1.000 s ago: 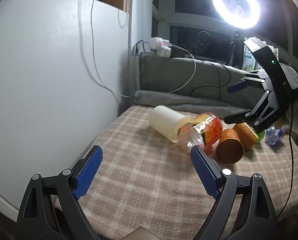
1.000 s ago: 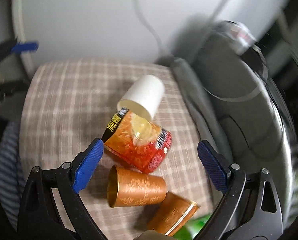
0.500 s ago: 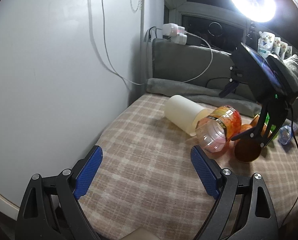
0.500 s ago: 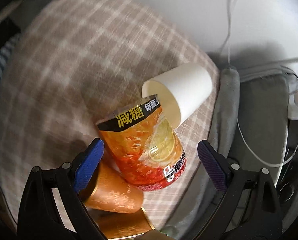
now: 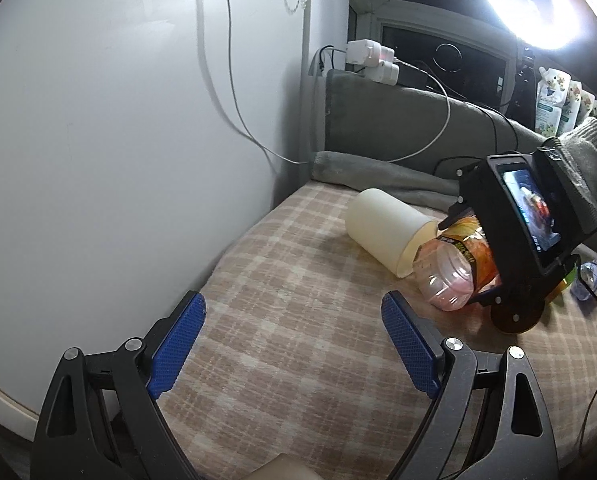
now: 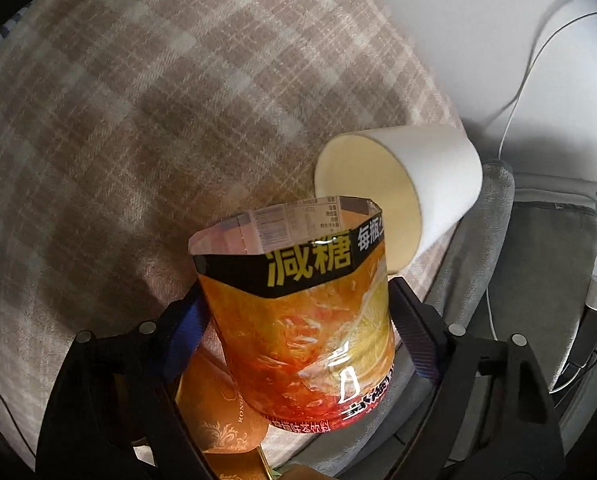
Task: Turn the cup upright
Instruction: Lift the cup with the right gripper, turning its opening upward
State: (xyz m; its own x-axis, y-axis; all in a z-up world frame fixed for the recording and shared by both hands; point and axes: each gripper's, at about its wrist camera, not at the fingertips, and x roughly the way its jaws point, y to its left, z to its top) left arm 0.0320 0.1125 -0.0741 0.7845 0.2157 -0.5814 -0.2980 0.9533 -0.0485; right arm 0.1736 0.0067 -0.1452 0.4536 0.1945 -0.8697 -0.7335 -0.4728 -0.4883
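Observation:
An orange-labelled clear plastic cup [image 6: 310, 320] lies on its side on the plaid cloth, open end toward the white cup. My right gripper [image 6: 298, 328] straddles it, one blue pad on each side against the label. In the left wrist view the same cup [image 5: 454, 268] lies under the right gripper's body [image 5: 530, 232]. A white paper cup [image 5: 390, 232] lies on its side beside it, also seen in the right wrist view [image 6: 402, 196]. My left gripper [image 5: 294, 340] is open and empty over the cloth, well short of the cups.
A gold metal cup [image 6: 218, 412] lies on its side under the orange cup. The white wall [image 5: 118, 140] is on the left. A grey cushion [image 5: 398, 128] with chargers and cables runs along the back. A ring light [image 5: 534, 0] shines at top right.
My right gripper has come down over the orange cup and its pads have closed in from wide apart to its sides. My left gripper has stayed open while its view drifted slightly.

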